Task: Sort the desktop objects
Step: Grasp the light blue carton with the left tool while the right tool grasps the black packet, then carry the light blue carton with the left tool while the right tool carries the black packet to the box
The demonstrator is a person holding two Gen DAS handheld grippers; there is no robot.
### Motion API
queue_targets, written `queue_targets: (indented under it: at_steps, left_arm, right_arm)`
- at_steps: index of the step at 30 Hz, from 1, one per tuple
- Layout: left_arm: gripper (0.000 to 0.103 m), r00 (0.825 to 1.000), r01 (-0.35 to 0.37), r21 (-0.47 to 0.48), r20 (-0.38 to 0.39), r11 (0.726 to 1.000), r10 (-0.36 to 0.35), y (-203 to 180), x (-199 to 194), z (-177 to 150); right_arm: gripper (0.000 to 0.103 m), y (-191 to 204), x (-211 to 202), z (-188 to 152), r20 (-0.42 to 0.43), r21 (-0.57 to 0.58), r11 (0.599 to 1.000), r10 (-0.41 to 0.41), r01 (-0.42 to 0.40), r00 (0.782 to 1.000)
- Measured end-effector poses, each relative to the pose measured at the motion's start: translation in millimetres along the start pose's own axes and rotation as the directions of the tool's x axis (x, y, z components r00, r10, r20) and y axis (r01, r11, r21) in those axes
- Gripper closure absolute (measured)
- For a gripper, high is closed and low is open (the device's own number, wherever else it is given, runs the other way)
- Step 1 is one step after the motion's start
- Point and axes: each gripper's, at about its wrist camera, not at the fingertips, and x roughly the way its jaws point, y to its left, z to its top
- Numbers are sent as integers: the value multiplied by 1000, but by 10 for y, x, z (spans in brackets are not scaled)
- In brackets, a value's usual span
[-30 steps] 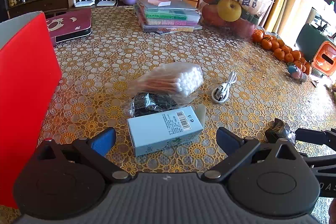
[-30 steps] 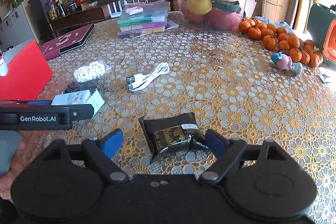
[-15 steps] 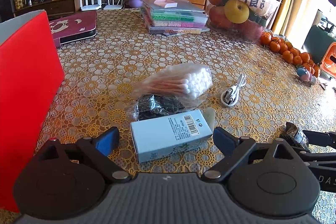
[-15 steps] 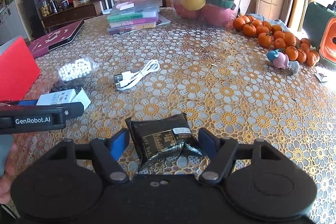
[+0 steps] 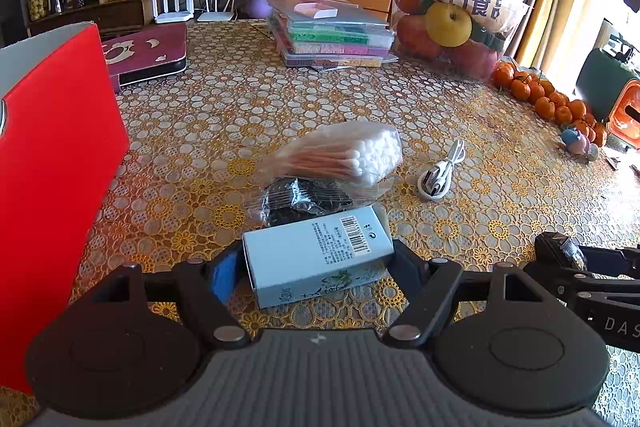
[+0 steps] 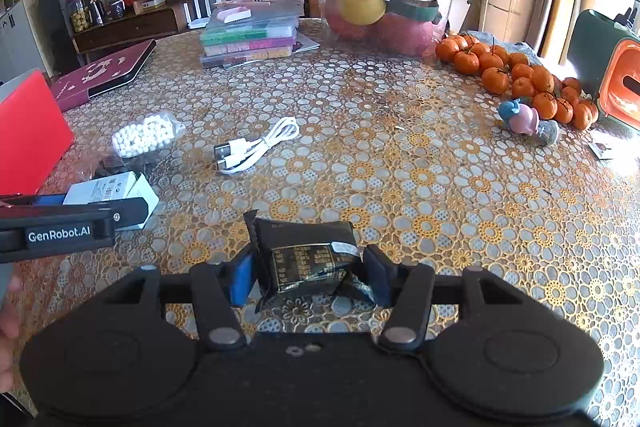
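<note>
On a lace-patterned counter (image 6: pixel 400 163), the left tool (image 5: pixel 316 267) pinches a pale blue box (image 5: pixel 316 253) between its closed fingers, low over the surface, while the right tool (image 6: pixel 308 273) clamps a black foil packet (image 6: pixel 306 255) the same way. Beyond lie bagged cotton swabs (image 5: pixel 340 157) and a coiled white cable (image 6: pixel 256 147).

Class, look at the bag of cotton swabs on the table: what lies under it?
Under the bag of cotton swabs lies a clear packet of dark items. The swabs cover its far part, so the contents cannot be identified.
</note>
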Motion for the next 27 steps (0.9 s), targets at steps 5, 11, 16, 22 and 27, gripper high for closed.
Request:
queue_targets:
  at_steps: [5, 11, 16, 22, 27]
  left_arm:
    - [28, 1000, 12, -2, 1, 1000, -12, 55, -84, -18]
    - [28, 1000, 27, -4, 3, 1000, -27, 110, -212, -13]
    - [28, 999, 40, 1, 3, 999, -40, 146, -315, -11]
    - [28, 998, 66, 6, -3, 998, -66, 189, -464, -24]
    - [28, 997, 80, 8, -12, 997, -80, 226, -593, -33]
  right_arm:
    - [53, 33, -60, -16, 0, -1, 1000, 4, -4, 1000]
    - [54, 82, -141, -35, 0, -8, 1000, 2, -2, 1000]
    - [54, 130, -252, -51, 5, -11, 1000, -5, 5, 1000]
    - [54, 205, -418, -48, 20, -18, 1000, -2, 2, 1000]
    - [54, 294, -560, -49, 33, -25, 1000, 4, -3, 999]
